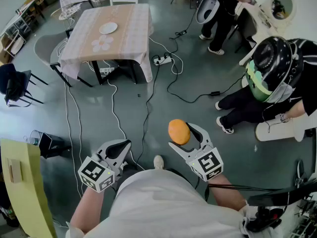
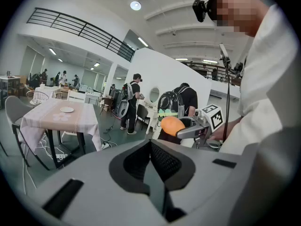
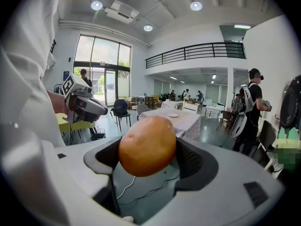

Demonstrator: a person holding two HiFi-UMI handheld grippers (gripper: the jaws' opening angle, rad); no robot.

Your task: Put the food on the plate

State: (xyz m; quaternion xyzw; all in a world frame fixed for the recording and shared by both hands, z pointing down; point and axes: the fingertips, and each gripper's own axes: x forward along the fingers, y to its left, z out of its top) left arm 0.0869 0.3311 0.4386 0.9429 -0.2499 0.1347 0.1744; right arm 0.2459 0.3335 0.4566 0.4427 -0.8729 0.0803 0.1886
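Big open hall w/ grey floor, cables (image 1: 148,98) trailing across it, other people busy at the far right. Counter (image 1: 133,33) w/ a pale checked cloth stands well ahead of the person, up-left in the head view. Plate (image 1: 108,28) sits abt mid-width on it, nearer the far edge than the near one, nothing on it. Food (image 1: 179,132), an orange-brown ovoid lump, is up in the air over the floor in the right claw (image 1: 184,137): jaws spread wide, pads pressing its two sides, so it's gripped. Left claw (image 1: 122,147) has its jaws brought together, nothing btw them, held close to the body. Key relation: plate is well apart from the food, ahead and somewhat left of the right claw. In the right gripper view it shows just above the food, so the claw's axis points roughly at it. Food looks near-round, long axis hard to call. Left claw is on the counter's side but empty; the right one has the load. Judgement: carry stage, placing not begun. Needs a walk over the cables to the counter's near edge, then a reach across to the plate.
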